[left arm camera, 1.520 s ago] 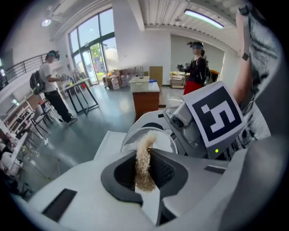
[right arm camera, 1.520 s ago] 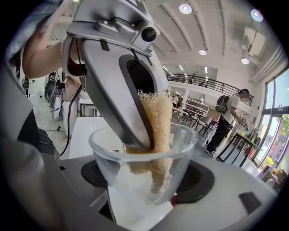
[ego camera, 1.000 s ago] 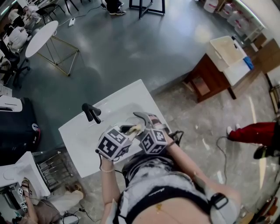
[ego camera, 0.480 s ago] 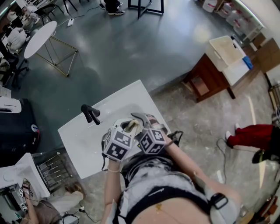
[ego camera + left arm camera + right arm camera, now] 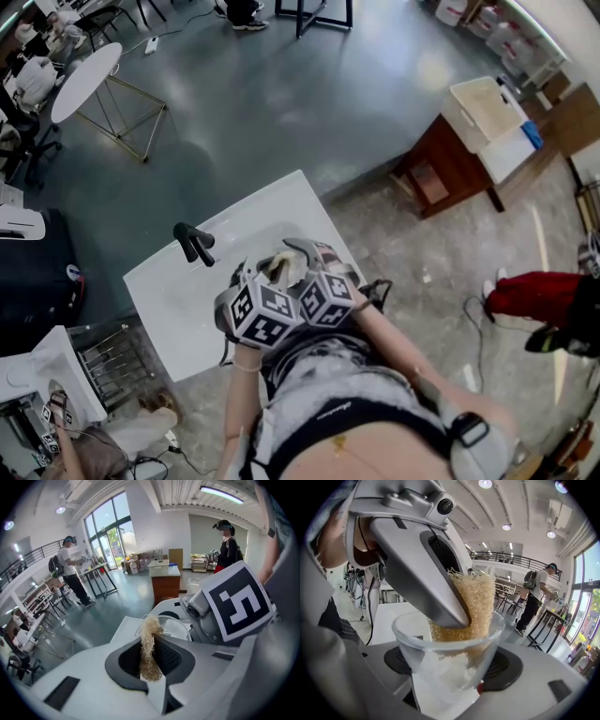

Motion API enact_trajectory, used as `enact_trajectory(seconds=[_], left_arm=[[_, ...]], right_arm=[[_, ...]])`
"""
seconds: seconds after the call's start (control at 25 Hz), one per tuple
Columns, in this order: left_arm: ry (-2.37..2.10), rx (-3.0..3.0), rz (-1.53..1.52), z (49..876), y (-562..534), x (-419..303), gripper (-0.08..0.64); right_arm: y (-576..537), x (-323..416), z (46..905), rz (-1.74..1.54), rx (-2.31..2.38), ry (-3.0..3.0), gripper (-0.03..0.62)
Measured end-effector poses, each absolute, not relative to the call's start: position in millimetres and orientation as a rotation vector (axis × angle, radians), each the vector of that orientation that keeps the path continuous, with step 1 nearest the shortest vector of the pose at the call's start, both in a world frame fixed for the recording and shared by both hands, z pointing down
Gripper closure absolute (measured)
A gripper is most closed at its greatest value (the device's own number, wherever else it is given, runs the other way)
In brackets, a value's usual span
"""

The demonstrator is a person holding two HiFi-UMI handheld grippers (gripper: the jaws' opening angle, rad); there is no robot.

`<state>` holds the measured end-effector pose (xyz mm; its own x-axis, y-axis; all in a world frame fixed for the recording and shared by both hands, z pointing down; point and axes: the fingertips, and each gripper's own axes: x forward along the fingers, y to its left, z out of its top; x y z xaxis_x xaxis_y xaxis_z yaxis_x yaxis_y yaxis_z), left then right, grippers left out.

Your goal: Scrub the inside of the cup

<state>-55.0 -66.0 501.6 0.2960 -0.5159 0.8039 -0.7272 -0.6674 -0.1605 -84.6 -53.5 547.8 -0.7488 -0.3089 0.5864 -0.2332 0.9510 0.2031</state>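
Head view: the left gripper [image 5: 274,270] has shifted right, close beside the right gripper [image 5: 302,251]. Right jaws clamp the cup [image 5: 440,667] above the counter [image 5: 169,291]; left jaws pinch the scrubber [image 5: 476,602], dipped inside it.

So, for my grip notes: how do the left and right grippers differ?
The left gripper pinches a fibrous scrubber, jaws nearly together; right gripper holds a clear cup, jaws wide. The left gripper's tip reaches into the cup; right gripper clasps its outside. Both grip something.
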Motion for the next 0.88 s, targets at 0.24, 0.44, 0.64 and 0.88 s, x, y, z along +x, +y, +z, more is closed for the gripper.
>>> enact_trajectory(seconds=[0.24,0.44,0.64,0.88], left_arm=[[-0.947,2.294,1.289,509.1,-48.6,-47.8,0.522],[-0.851,2.292,1.251,519.0,-45.0,-40.0,0.522],[-0.898,2.35,1.259,519.4,-52.0,-35.8,0.522],[-0.749,2.34,1.092,514.1,-46.0,-27.0,0.525]], right_arm=[[-51.6,-81.9,550.4,-0.188,0.374,-2.427,0.193],[-46.9,-86.5,548.8,-0.217,0.35,-2.433,0.193],[-45.1,-87.9,548.6,-0.224,0.34,-2.433,0.193],[-45.9,-86.0,551.7,-0.237,0.341,-2.424,0.193]])
